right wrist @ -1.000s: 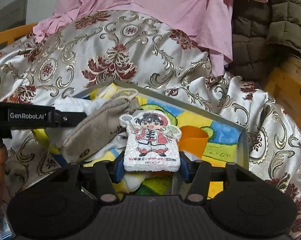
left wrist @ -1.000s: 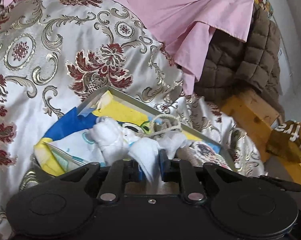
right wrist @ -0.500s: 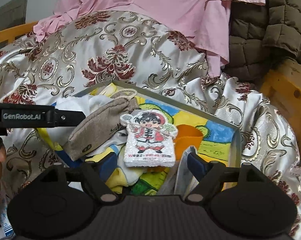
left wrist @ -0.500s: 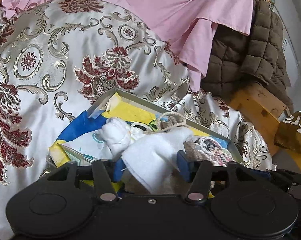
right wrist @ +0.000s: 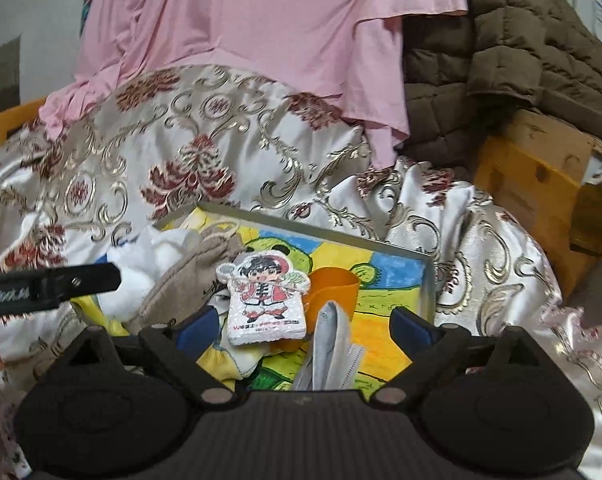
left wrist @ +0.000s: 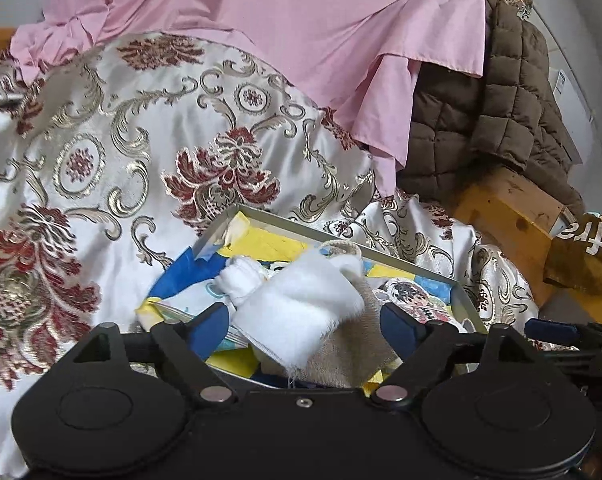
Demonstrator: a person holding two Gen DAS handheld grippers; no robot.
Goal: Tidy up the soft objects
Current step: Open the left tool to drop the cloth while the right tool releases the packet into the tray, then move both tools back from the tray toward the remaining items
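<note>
White cloth [left wrist: 301,304] hides most of the beige pouch [left wrist: 353,344]

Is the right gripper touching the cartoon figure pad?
Apart. The right wrist view shows the right gripper opening, with clear gaps between both fingers and the cartoon figure pad.

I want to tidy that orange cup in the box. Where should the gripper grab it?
Probably the orange cup by its rim, coming down from above: its mouth opens upward, while the cartoon pad and grey mask crowd its sides.
</note>
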